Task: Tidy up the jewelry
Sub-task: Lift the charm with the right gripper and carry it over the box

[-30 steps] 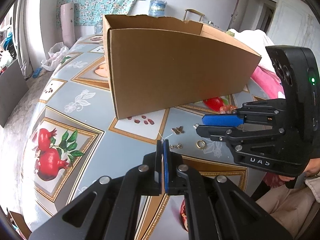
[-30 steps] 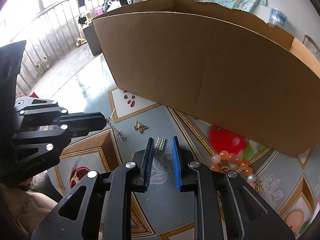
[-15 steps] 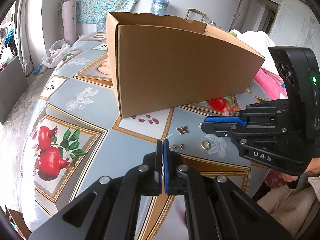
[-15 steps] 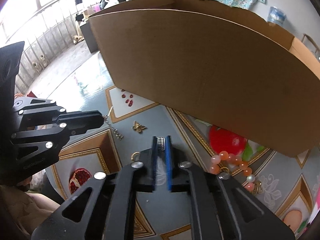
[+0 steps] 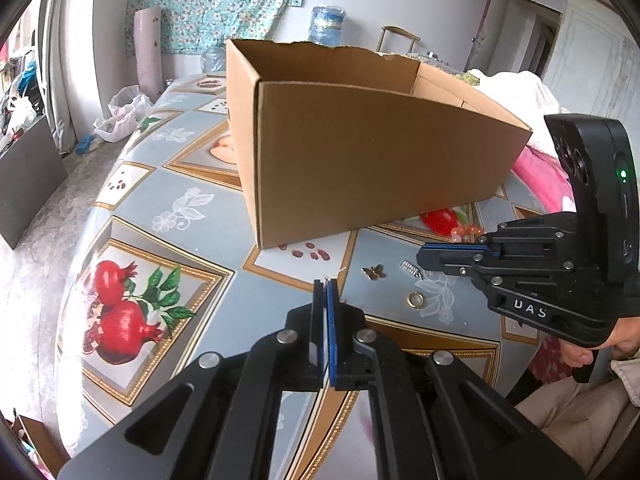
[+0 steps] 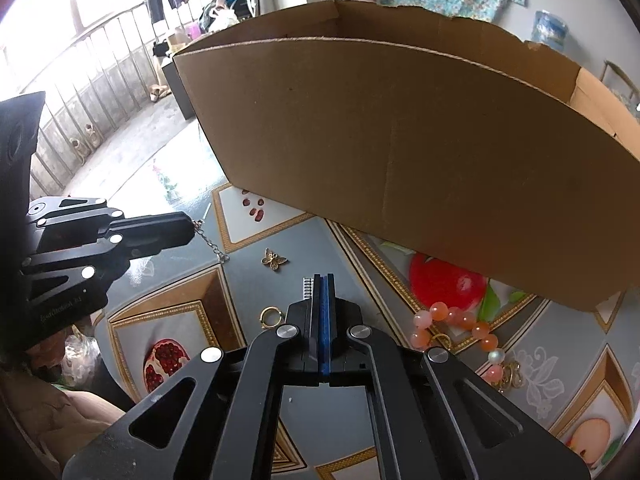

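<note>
Left gripper (image 6: 192,229): jaws together, clamped on one end of a thin chain (image 6: 212,245) that trails toward 5 o'clock onto the table (image 5: 132,216). Butterfly charm (image 6: 274,259) lies loose just beside the chain's free end. Gold ring (image 6: 270,317) at 7 o'clock of the right gripper (image 6: 320,280), untouched. Right gripper: jaws fully together; the small silver bar (image 6: 307,287) sits against the outer face of its left finger, apparently not pinched. Bead bracelet (image 6: 456,326) at 3 o'clock, near the cardboard box (image 6: 400,152).

Risks: lifting would leave the bar behind; the chain could slip, being held by a few links.

Box interior hidden; bar contact hard to resolve.
</note>
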A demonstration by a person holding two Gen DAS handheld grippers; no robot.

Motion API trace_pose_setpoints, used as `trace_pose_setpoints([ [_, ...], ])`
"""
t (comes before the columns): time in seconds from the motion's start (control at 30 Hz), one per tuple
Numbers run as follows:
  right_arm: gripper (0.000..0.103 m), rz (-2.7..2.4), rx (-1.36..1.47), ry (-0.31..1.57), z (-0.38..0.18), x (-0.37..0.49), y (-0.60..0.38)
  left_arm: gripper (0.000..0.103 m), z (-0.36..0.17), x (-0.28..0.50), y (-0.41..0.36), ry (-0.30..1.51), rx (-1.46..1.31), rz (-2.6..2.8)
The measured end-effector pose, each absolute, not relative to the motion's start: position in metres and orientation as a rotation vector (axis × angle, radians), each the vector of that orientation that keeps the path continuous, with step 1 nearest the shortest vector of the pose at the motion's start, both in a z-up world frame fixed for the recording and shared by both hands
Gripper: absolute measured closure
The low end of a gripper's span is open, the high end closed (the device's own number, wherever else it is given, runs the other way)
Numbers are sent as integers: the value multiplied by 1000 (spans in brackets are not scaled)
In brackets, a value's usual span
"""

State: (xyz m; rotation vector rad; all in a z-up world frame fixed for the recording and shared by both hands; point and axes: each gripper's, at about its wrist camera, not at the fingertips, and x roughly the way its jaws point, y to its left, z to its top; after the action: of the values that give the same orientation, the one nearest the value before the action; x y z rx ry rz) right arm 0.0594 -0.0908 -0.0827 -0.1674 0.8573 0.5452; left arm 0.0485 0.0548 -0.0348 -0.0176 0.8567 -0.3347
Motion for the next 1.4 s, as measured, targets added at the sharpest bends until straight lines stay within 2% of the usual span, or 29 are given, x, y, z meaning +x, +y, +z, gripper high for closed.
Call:
trace_pose_setpoints([
  [0.13,103,571,-157,862,-82,57,-95,102,-34,46,56,856,-16,-324],
  [0.2,98,576,-159,881,-85,58,-96,102,-34,46,56,856,-16,-323],
  [0.23,89,578,-162,886,-85,58,-96,102,-34,45,55,855,-16,-323],
  [0.3,84,572,-184,884,-85,57,-94,102,-34,45,55,855,-17,-326],
  [0.47,85,569,-237,926,-84,60,-85,102,-35,44,54,859,-16,-327],
  [0.67,91,573,-352,1002,-79,70,-75,102,-35,43,59,855,-33,-317],
  [0.73,98,585,-373,1036,-77,73,-73,102,-36,43,61,856,-39,-315],
  [0.8,100,592,-392,1054,-75,76,-71,102,-35,42,62,853,-43,-314],
  [1.23,101,596,-382,1076,-69,75,-78,102,-30,35,68,818,-59,-313],
  [1.4,101,601,-361,1039,-50,65,-89,102,-20,27,72,787,-58,-301],
])
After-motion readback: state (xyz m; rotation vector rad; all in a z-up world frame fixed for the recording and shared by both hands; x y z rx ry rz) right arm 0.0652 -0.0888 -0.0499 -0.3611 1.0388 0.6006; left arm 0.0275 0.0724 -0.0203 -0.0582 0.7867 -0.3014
